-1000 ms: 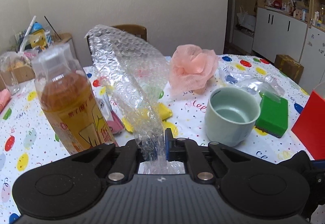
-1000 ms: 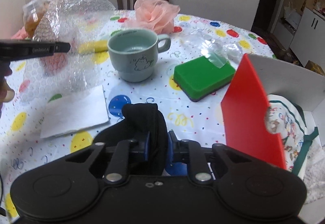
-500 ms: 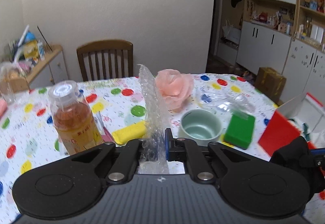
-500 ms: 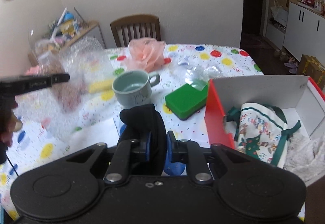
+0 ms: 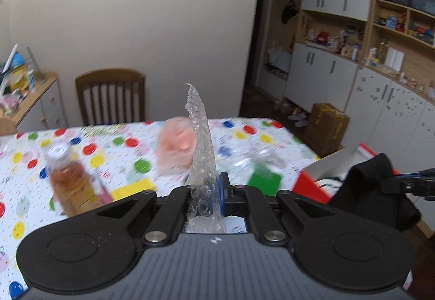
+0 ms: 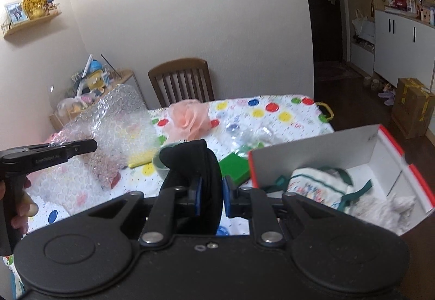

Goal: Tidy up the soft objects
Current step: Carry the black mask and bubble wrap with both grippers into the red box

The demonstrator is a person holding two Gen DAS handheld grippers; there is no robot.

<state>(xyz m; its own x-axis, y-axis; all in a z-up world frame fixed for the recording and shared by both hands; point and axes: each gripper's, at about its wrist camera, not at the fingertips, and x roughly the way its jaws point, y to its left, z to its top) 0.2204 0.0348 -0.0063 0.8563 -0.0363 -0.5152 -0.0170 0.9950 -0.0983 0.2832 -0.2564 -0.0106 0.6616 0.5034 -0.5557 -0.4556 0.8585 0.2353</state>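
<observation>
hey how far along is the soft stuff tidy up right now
Done: patterned cloth and white fabric lie in the red box. In hand: left gripper clamps bubble wrap; right gripper clamps a black cloth. Left: pink mesh puff, green sponge.

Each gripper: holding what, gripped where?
Left gripper pinches the bubble wrap sheet at its edge. Right gripper clamps the black cloth mid-fold.
</observation>
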